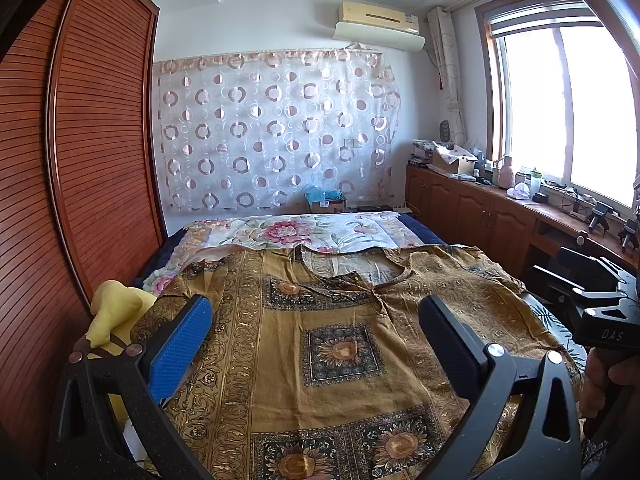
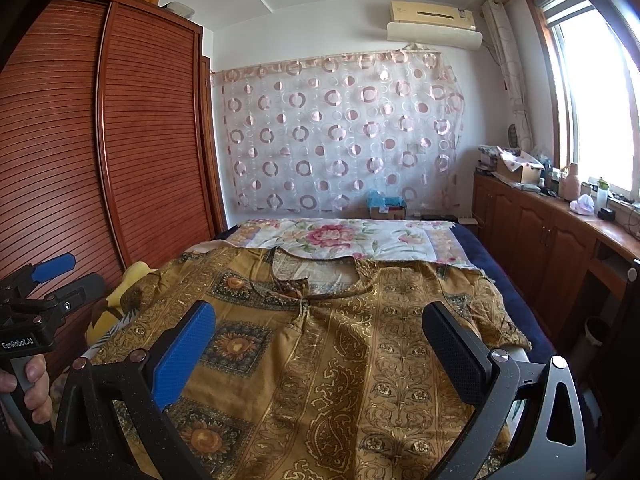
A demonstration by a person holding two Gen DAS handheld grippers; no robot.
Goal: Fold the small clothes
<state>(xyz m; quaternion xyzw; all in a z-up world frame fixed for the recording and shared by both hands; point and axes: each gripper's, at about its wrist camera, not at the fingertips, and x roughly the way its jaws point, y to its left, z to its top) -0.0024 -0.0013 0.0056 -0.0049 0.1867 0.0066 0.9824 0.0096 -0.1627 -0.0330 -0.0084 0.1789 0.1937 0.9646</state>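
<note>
With the brown patterned shirt (image 1: 340,344) spread flat and unfolded on the bed (image 1: 288,232), neckline toward the curtain, both the left claw (image 1: 316,340) and right claw (image 2: 320,344) are held wide open and empty above it, so a sleeve-edge grasp is judged next.

Left wrist view: low over near end of bed (image 1: 392,226), looks along it toward curtain (image 1: 272,128) on far wall, own fingers wide apart in foreground, shirt (image 1: 340,344) close beneath.
Right wrist view: same heading, similar height, set just to the right.
Each catches other at its edge: right gripper (image 1: 576,280), left gripper (image 2: 60,276).
Shared: shirt, bed, curtain, wardrobe (image 2: 120,140), window (image 1: 560,104).
</note>
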